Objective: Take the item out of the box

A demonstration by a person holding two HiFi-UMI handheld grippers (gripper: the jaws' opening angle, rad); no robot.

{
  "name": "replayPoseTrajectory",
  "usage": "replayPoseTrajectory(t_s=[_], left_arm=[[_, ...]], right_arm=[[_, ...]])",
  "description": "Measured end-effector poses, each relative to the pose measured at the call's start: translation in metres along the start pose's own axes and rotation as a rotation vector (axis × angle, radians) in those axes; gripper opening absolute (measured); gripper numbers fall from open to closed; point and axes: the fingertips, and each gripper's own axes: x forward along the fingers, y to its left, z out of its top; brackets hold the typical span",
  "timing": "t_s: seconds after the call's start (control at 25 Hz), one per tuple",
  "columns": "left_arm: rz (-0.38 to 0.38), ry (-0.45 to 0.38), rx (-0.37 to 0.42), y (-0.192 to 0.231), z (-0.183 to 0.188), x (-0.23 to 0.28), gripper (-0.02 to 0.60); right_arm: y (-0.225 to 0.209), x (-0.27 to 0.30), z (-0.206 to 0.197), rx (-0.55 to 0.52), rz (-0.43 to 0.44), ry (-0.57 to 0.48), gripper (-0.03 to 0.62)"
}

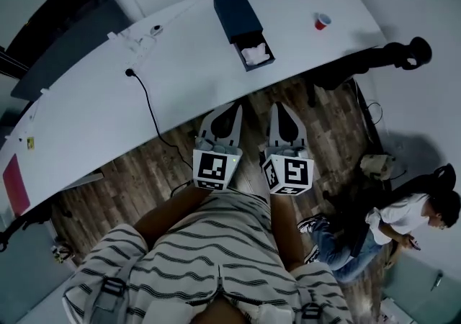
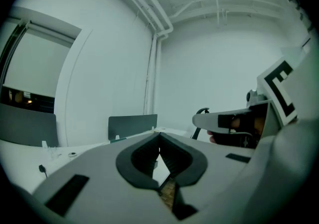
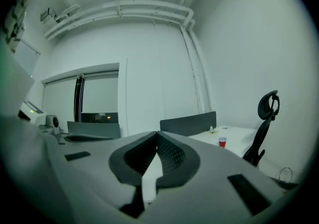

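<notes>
A dark blue box [image 1: 239, 16] lies on the white table [image 1: 180, 78], at the middle of its near edge. Its drawer is slid out toward me and holds a crumpled white item [image 1: 256, 55]. Both grippers hang low in front of my striped shirt, short of the table and over the wooden floor. My left gripper [image 1: 234, 106] [image 2: 159, 138] is shut, with its jaws meeting at the tips and nothing between them. My right gripper [image 1: 279, 106] [image 3: 156, 138] is likewise shut and empty. Neither gripper view shows the box.
A red cup [image 1: 322, 21] [image 3: 222, 141] stands on the table's right part. A black cable [image 1: 149, 106] runs across the table's left. A black office chair [image 1: 403, 52] [image 3: 266, 116] is at the right end. A person [image 1: 407, 218] sits on the floor at the right.
</notes>
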Motion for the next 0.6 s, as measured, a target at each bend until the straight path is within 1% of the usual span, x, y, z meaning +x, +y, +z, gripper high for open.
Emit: replayPoseTrajectory(t_s=[0.2,0.44,0.6], left_arm=[[-0.032,0.013,0.003,0.027,-0.002,0.030,0.025],[-0.048,0.025,0.005,0.048,-0.003,0.059,0.025],[-0.061,0.040,-0.003,0.055,-0.006,0.071,0.025]], right_arm=[[0.000,0.041,0.002,-0.021,-0.012,0.011,0.018],[-0.002,0.076,-0.005,0.017,-0.017,0.049,0.018],[-0.004,0.090,-0.006,0.011,-0.029,0.078,0.018]])
